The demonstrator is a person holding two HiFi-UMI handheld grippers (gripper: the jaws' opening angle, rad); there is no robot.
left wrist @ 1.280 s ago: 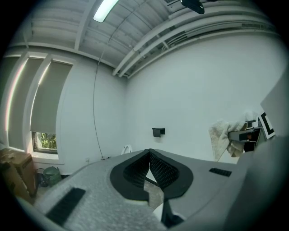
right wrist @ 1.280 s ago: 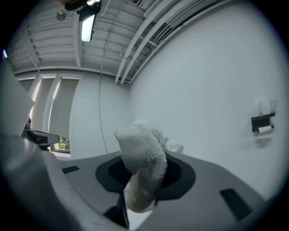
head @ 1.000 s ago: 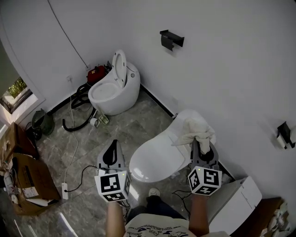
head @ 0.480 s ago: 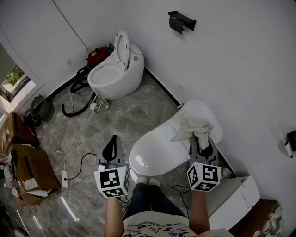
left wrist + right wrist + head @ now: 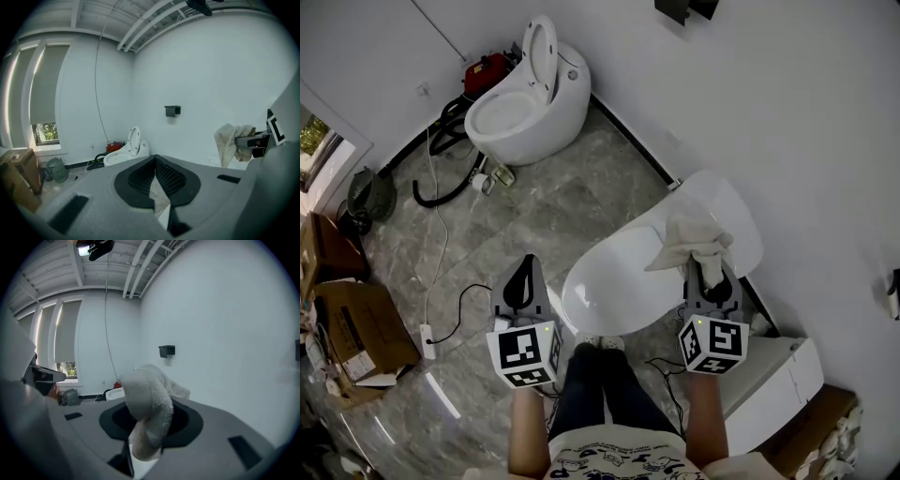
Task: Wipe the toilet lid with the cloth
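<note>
Grips the cloth (image 5: 694, 242) bunched in the right claw (image 5: 707, 274), clamped tight on it, over the far right end of the closed toilet lid (image 5: 614, 291), near the wall. Cannot tell whether touching the lid or hanging just above. Carries the left claw (image 5: 523, 283) closed on nothing, over the floor (image 5: 441, 375) left of the toilet. Looks like the very start: no wiped streak showing, seemingly the whole lid left to wipe.
</note>
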